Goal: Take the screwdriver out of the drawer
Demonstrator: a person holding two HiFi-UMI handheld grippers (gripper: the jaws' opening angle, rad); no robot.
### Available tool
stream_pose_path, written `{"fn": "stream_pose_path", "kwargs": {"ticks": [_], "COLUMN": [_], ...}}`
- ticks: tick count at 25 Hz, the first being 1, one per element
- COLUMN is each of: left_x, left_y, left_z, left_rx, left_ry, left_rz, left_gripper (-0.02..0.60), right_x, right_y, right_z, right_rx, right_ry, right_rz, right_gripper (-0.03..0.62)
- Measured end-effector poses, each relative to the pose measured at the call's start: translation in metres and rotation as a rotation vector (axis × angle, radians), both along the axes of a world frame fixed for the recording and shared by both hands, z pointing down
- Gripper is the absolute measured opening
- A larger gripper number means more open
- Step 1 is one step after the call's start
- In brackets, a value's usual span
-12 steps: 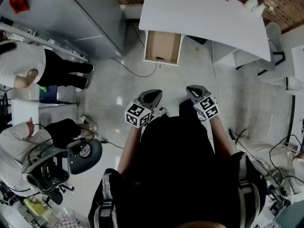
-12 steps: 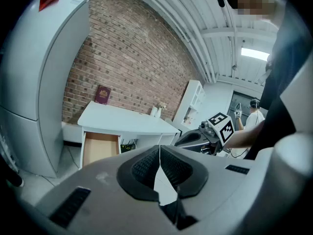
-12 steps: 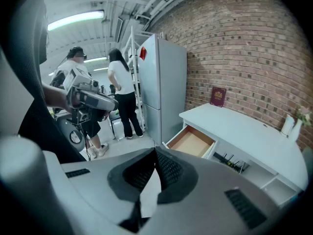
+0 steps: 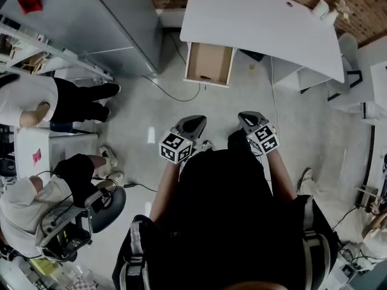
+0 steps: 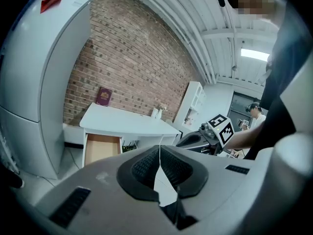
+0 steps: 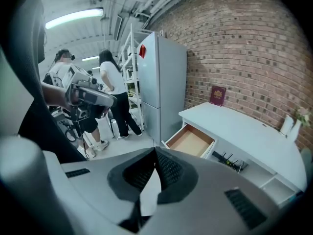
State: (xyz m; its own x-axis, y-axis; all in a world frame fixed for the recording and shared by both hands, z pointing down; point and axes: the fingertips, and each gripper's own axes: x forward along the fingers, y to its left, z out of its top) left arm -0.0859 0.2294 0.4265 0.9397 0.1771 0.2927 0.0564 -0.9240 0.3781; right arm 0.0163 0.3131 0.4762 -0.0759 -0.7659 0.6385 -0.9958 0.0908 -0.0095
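Left tongs [image 4: 192, 124]: lower centre of the head view, held before the person's dark torso. They are clenched, with the ribbed pads [image 5: 144, 166] meeting at the tips and nothing between them.
Right tongs [image 4: 249, 118]: just right of the left pair and level with it, likewise clenched on nothing, pads [image 6: 170, 170] together.
Floor [image 4: 151, 110]: pale, lying between the tongs and the drawer, with a thin cable [image 4: 172, 93] across it.
Drawer [image 4: 208, 62]: upper centre, pulled out from under the table and well apart from both tongs. Its brown bottom is mostly bare.
Screwdriver [image 4: 205, 77]: only a small dark sliver against the drawer's near wall, too small to make out.
Table [image 4: 260, 23]: white, at the top of the frame, right of a grey fridge [image 4: 115, 29].
Book [image 5: 103, 96]: maroon, standing at the table's back against the brick wall [image 5: 132, 67].
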Motion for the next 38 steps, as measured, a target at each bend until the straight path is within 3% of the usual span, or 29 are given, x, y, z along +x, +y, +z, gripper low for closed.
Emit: {"fn": "stream_pose_path", "kwargs": {"ticks": [14,26,38], "left_x": [-0.016,-0.033,-0.009], "left_y": [0.000,-0.023,-0.055], "left_z": [-0.004,-0.008,-0.006], "left_rx": [-0.001,0.004,-0.013], "left_ry": [0.018,0.014,-0.008], "left_rz": [-0.031,-0.151,-0.249], "left_gripper": [0.018,0.018,0.017], "right_x": [-0.002,-0.004,0.031], "right_y": [-0.001,-0.031,-0.076], "right_z": [-0.005,0.005,0.009], "right_rx": [-0.001,-0.007,-0.034], "right_ry": [0.028,0.022,0.004], "right_rz": [-0.001,-0.093,-0.188], "right_gripper": [0.057,0.057,0.057]}}
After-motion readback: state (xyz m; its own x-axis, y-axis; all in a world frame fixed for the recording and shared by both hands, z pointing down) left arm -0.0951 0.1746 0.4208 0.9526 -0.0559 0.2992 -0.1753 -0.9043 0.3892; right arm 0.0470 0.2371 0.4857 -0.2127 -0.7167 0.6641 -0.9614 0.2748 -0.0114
